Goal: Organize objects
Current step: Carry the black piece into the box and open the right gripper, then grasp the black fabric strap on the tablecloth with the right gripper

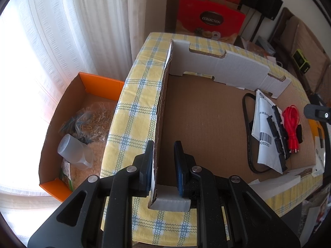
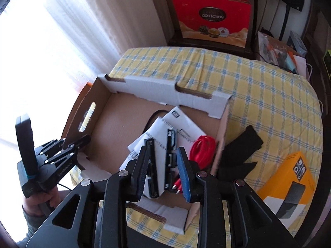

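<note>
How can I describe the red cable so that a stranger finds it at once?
Look in the open cardboard tray on the checked tablecloth. The red cable lies coiled by its right wall, beside white papers and black strips. Nothing else in the tray is red.

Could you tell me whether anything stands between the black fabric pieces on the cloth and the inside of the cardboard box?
Only the right wall of the cardboard box, standing upright beside the black fabric pieces; they would likely need lifting over it.

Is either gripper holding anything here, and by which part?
The left gripper clamps the brown cardboard tray by its left side wall, near the front corner. The right gripper hovers open over the tray, holding nothing.
</note>
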{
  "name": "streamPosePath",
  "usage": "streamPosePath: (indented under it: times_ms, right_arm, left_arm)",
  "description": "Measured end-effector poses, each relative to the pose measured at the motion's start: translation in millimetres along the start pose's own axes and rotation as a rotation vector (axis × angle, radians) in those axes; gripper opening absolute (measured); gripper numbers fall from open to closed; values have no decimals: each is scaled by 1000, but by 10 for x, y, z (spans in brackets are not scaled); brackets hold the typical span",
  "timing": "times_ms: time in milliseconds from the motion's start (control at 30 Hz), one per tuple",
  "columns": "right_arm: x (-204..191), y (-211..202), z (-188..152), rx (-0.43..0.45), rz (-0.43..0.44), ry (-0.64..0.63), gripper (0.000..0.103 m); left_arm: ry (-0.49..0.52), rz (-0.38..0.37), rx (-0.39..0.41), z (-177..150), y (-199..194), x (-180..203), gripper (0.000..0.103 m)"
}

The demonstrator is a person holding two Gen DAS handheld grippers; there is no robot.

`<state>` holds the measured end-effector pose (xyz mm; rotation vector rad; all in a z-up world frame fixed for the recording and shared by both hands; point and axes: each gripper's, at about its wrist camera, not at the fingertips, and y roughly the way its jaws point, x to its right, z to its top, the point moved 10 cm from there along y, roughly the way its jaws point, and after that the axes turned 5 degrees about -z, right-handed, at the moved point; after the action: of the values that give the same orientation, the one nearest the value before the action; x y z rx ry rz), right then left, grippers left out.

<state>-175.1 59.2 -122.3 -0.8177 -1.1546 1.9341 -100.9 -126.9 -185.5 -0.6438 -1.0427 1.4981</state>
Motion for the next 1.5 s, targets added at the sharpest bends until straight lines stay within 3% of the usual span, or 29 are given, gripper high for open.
streamPosePath:
  times_ms: [167,400,667,833,1033,1233,1300,1367,1500]
  right_arm:
    - [588,-24,109,15,-103,101,36]
    - [1155,233,84,-41,-134,245,37]
    - [1311,519,40,-75,-171,308,45]
    - [1276,628,29,-86,-210,279,53]
    - [1325,661,-19,-77,-186,284,56]
    - [1354,659,-55,-87,-261,175,48]
    - [1373,656,-62,-87,-264,167,47]
    - [1420,641,-56,-86,-277,164,35]
    - [1579,611,-56,-84,-299,178,32]
  left_arm:
    - [-1,0,1,1,-1,0,16]
    - [-2,0,0,0,0,-1,16]
    - [-2,1,0,-2,1,-4,16]
    - [-3,1,0,-3,4,-7,16]
    - [-5,-2,1,-5,9,-11,16]
    - [-7,0,0,-4,14,-4,16]
    - [-8,-2,0,-6,17,-3,16]
    - [-8,0,-1,-5,22,-2,16]
    - [-7,3,-1,-11,17,-6,16]
